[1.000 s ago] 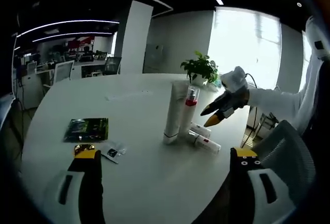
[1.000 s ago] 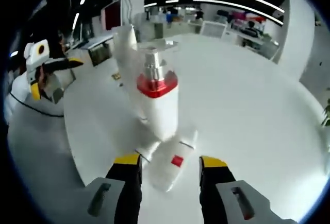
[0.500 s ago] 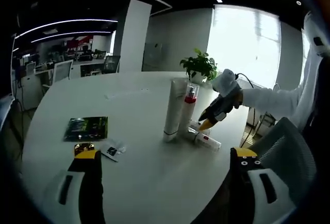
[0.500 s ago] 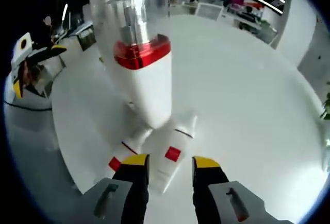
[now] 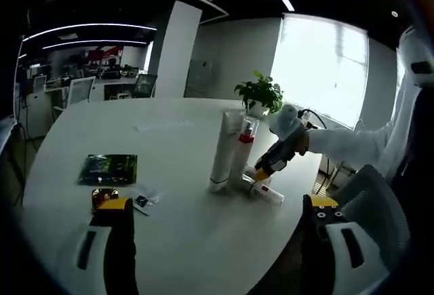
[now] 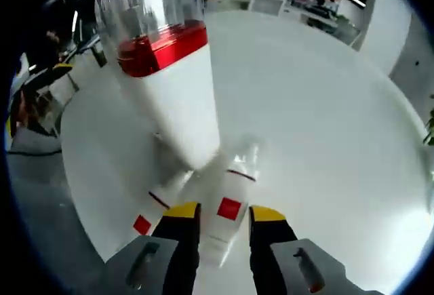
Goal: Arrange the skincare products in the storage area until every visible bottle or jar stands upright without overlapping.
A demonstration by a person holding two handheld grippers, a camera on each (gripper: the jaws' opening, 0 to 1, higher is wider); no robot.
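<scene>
Two bottles stand upright on the white bench [image 5: 176, 146]: a tall white tube [image 5: 220, 152] and a red-banded pump bottle [image 6: 173, 85]. Two small bottles lie beside them. The right claw [image 6: 217, 211] straddles one lying bottle [image 6: 227, 207], jaws narrow, contact unclear. The left claw [image 5: 217, 207] hangs wide.

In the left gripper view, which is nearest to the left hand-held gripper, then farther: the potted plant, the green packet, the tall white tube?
1. Green packet, near, left side.
2. Tall white tube, middle of table.
3. Potted plant, far edge.
</scene>
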